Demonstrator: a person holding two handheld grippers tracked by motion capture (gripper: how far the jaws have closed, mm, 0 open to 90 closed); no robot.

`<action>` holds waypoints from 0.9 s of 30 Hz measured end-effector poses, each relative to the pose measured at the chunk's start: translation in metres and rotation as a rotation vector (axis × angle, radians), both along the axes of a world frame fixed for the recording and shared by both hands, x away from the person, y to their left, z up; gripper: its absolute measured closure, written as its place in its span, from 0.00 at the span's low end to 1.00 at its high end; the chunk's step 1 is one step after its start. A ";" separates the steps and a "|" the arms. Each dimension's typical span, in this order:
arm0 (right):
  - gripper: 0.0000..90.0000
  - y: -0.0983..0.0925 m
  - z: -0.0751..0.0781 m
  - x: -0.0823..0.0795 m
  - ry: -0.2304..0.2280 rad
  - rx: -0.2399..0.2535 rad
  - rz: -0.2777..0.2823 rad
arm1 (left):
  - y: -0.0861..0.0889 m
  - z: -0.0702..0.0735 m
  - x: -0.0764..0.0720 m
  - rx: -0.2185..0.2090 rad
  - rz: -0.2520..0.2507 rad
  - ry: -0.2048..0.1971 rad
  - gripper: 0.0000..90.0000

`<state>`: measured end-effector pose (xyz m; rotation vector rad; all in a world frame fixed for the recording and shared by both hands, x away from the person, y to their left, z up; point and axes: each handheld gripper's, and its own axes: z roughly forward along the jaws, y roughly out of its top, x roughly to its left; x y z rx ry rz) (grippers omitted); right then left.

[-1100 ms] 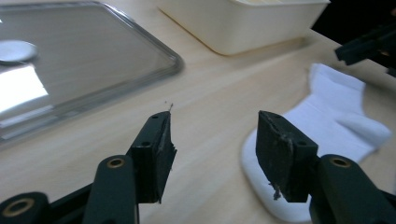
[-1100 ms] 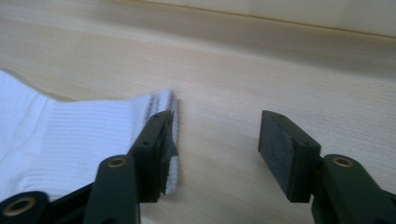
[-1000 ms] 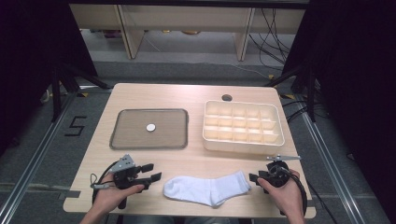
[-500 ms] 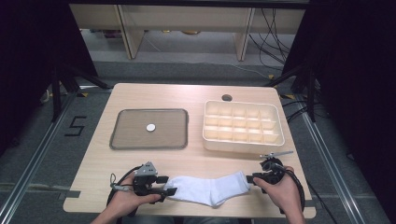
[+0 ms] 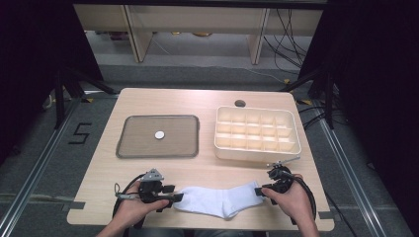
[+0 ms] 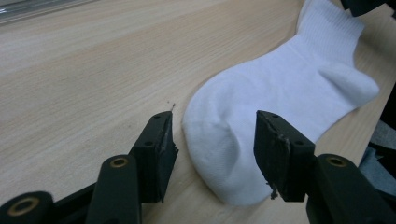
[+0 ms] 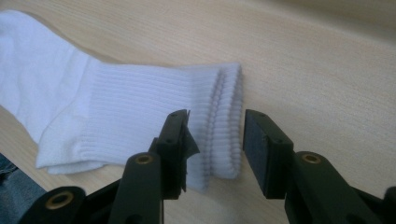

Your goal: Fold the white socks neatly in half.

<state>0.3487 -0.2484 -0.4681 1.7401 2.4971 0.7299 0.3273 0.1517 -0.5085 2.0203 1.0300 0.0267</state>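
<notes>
Hands lie low at the sock (image 5: 220,200), both grippers' jaws apart around its ends, just closing left, opening right.

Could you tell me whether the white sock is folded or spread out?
Spread out: the white ankle sock lies flat at full length on the wooden table.

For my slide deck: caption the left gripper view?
Open left hand-held gripper straddling the toe of a white sock on the wooden table.
</notes>
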 end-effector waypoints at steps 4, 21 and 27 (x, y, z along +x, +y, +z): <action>0.66 0.000 -0.002 -0.001 0.016 -0.012 0.009 | 0.000 -0.003 0.002 0.016 0.002 0.014 0.53; 0.71 0.005 -0.006 -0.003 -0.003 -0.034 0.044 | -0.004 -0.010 0.006 -0.073 -0.019 0.106 0.91; 0.73 0.012 0.014 -0.010 -0.108 -0.007 0.089 | 0.001 0.002 0.008 -0.123 -0.030 0.143 0.91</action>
